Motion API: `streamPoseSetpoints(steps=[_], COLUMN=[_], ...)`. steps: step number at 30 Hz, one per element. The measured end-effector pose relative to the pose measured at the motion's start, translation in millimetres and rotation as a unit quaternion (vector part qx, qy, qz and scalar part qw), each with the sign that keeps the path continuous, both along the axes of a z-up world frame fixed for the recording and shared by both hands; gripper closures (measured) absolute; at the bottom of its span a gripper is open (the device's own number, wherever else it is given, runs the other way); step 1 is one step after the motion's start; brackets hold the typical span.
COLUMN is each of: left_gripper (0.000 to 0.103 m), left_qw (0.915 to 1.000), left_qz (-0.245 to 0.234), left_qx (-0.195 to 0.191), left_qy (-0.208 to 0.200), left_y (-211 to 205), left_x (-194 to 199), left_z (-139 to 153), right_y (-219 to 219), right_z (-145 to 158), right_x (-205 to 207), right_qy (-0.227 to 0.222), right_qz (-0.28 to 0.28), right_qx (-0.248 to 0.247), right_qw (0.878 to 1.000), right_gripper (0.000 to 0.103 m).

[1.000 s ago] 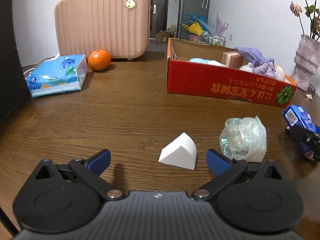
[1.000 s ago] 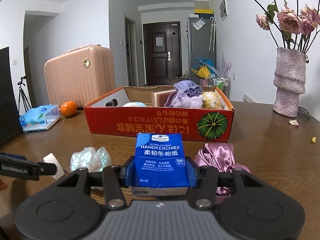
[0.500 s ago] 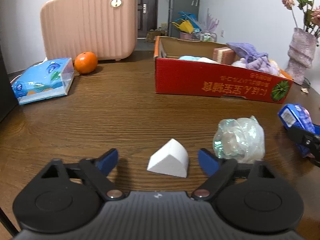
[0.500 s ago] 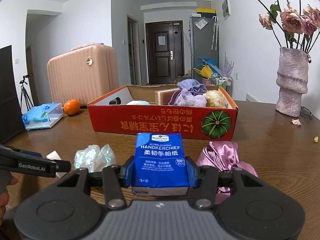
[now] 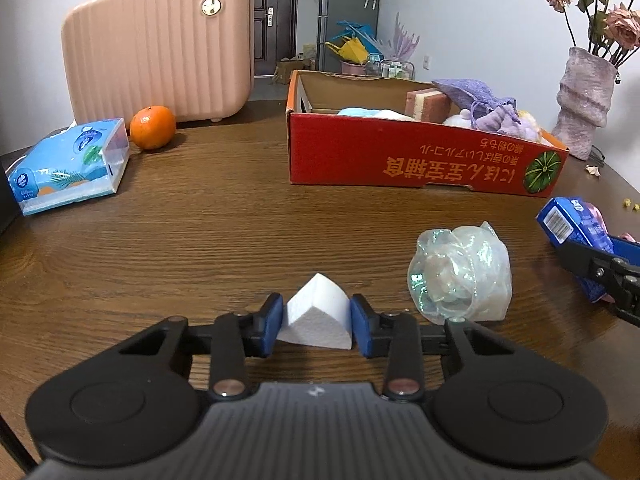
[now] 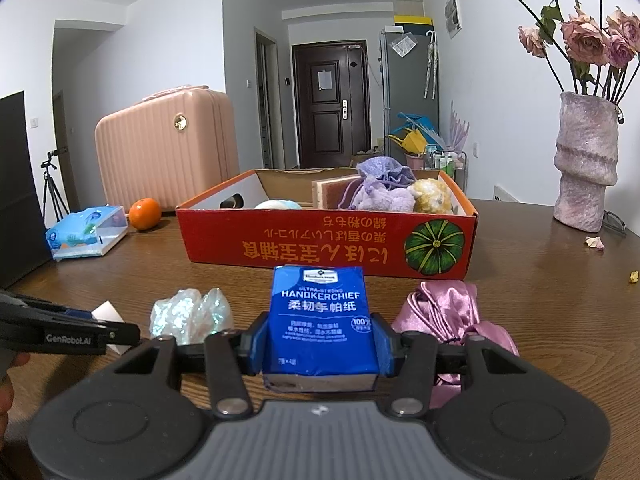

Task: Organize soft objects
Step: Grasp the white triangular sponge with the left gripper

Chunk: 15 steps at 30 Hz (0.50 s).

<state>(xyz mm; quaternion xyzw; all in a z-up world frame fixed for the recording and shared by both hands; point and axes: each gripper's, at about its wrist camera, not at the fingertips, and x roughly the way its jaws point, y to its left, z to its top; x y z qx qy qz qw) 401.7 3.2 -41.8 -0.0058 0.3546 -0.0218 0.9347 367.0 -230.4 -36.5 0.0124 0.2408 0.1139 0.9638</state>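
Plush toys fill red box; closing left hand-held gripper pinches sponge, right clamps tissues.

Left tongs: matte black plastic body, two round raised discs at the rear corners, a ribbed grey panel between them with a small white logo. Slim black linkage bars, each pinned by a silver rivet. Blue pads on the finger ends. Right tongs: same black build, same grey ribbed panel, same blue pads. White lettering "GenRobot.AI" along one black finger seen from the side.
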Motion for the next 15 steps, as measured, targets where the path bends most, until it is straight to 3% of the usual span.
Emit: streamPoseSetpoints(steps=[7, 15], left_gripper=[0.066, 0.066], left_qw=[0.9999, 0.999], left_qz=[-0.008, -0.01], left_qx=[-0.002, -0.001], left_qy=[-0.007, -0.043], left_y=[-1, -4], left_x=[-3, -12], left_z=[2, 13], right_y=[1, 1], right_z=[0, 3], right_x=[0, 0], right_qy=[-0.001, -0.007], right_qz=[0.0, 0.001], right_qx=[0.0, 0.002], right_qw=[1.0, 1.0], right_gripper=[0.053, 0.053])
